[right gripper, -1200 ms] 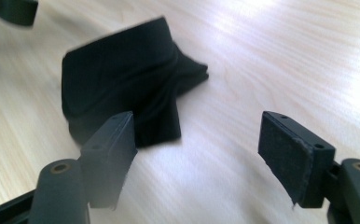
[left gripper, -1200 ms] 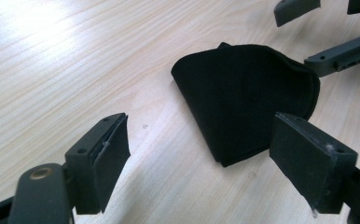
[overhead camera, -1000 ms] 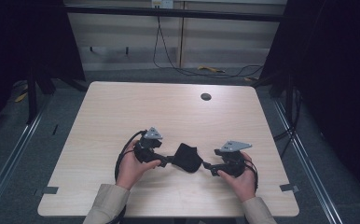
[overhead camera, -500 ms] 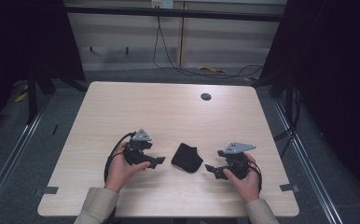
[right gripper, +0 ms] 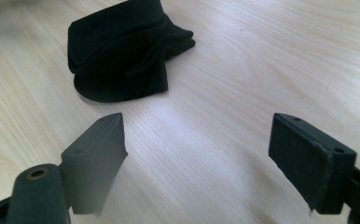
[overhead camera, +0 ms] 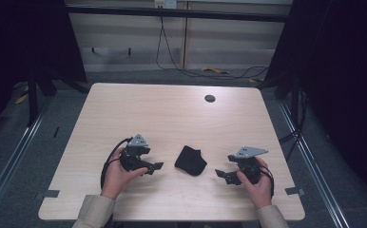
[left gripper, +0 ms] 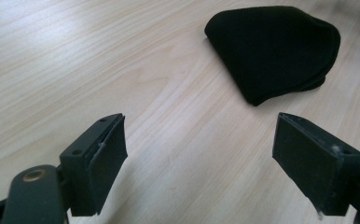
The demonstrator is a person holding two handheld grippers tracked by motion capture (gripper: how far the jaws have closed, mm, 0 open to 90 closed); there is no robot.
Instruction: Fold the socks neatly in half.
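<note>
Dark curtains are closing in around the pale wooden surface (overhead camera: 124, 114) where I am working, and a folded black cloth (overhead camera: 190, 160) is lying near its front edge, between my two hands and touching neither. I am holding the left tongs (overhead camera: 157, 166) just beside the cloth with their jaws spread wide and nothing in them. The right tongs (overhead camera: 221, 174) are sitting a little farther off on the other side, jaws likewise spread and empty, having just been opening. I am judging the cloth to be light, soft and limp, likely to sag and unfold if lifted by one layer. I am thinking the bunched, layered edge (right gripper: 122, 70) facing my right tongs is the safest place to pinch.
</note>
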